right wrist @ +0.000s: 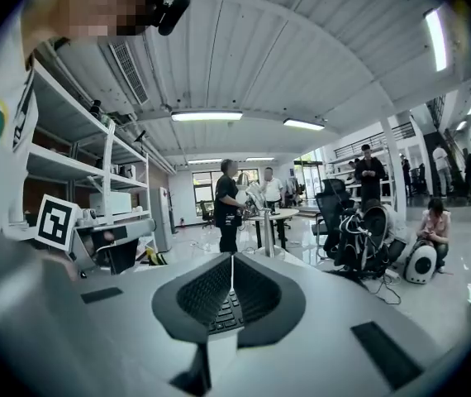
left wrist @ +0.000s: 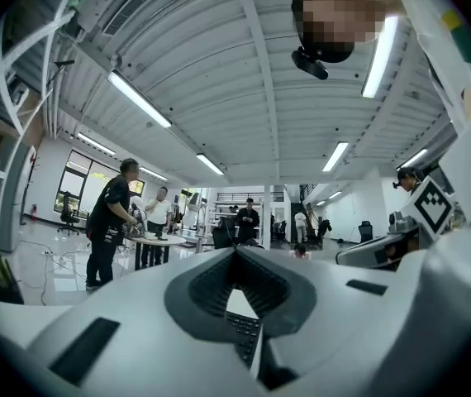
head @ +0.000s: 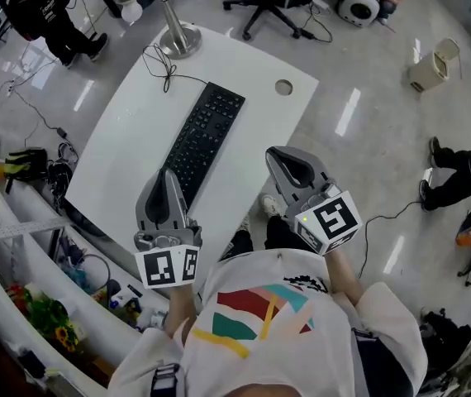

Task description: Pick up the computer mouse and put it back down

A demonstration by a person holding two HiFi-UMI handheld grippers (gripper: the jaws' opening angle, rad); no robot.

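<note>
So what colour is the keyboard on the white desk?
Black: the keyboard shows best in the head view.

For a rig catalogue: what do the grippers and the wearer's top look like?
The left gripper and right gripper are light grey tapering shells, dark ribbed pads, each with a white cube of black square markers. White shirt with red, teal and yellow print.

White rounded tabletop (head: 128, 139): plain, no pattern. Black flat keyboard (head: 205, 139) lies along its middle. Thin black cable (head: 163, 66) and silver metal lamp base (head: 179, 40) sit at the far edge, and a grey round grommet (head: 283, 88) at the far right corner. Left gripper (head: 168, 176) and right gripper (head: 275, 155): pale grey shells, dark grey ribbed inner faces. Left marker cube (head: 169, 267) and right marker cube (head: 332, 220): white with black square patterns. Person's white shirt (head: 260, 337): red, teal and yellow blocks. Glossy floor (head: 368, 73): pale grey.
</note>
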